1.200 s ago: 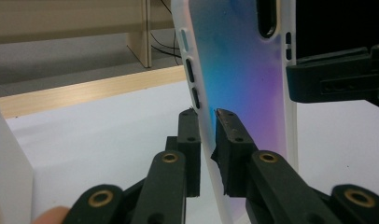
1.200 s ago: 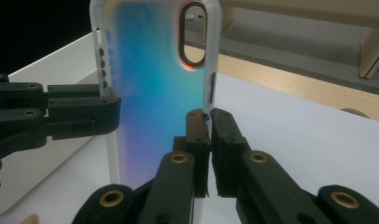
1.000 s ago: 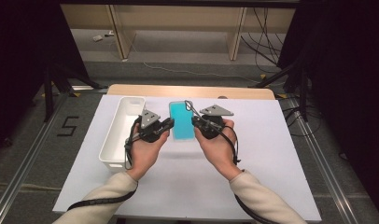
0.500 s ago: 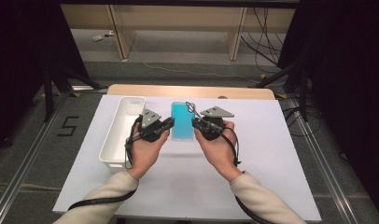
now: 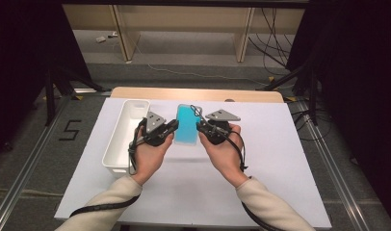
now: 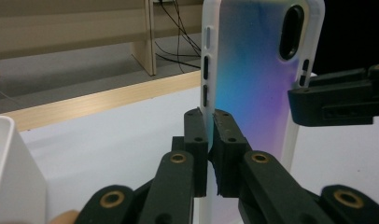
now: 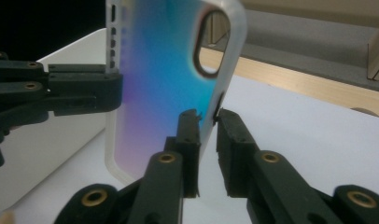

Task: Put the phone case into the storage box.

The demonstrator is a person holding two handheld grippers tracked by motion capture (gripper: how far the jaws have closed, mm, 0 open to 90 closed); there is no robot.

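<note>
A phone case [image 5: 186,126] with a blue iridescent back and a pale translucent rim hangs above the table between both hands. My left gripper [image 5: 174,127] pinches its left rim. In the left gripper view the gripper [image 6: 210,119] is shut on that rim beside the side-button cutouts, and the case [image 6: 253,70] stands upright. My right gripper [image 5: 200,128] is at the opposite rim. In the right gripper view its jaws [image 7: 208,117] have just been opening, and the case [image 7: 164,70] rim sits loosely between them with a sliver of gap.
A long white bin [image 5: 136,102] lies on the white table sheet [image 5: 261,163] just left of my left hand. The bin wall [image 6: 10,177] stands close to the left gripper. A wooden table edge [image 5: 193,94] runs along the far side, with floor and cables beyond.
</note>
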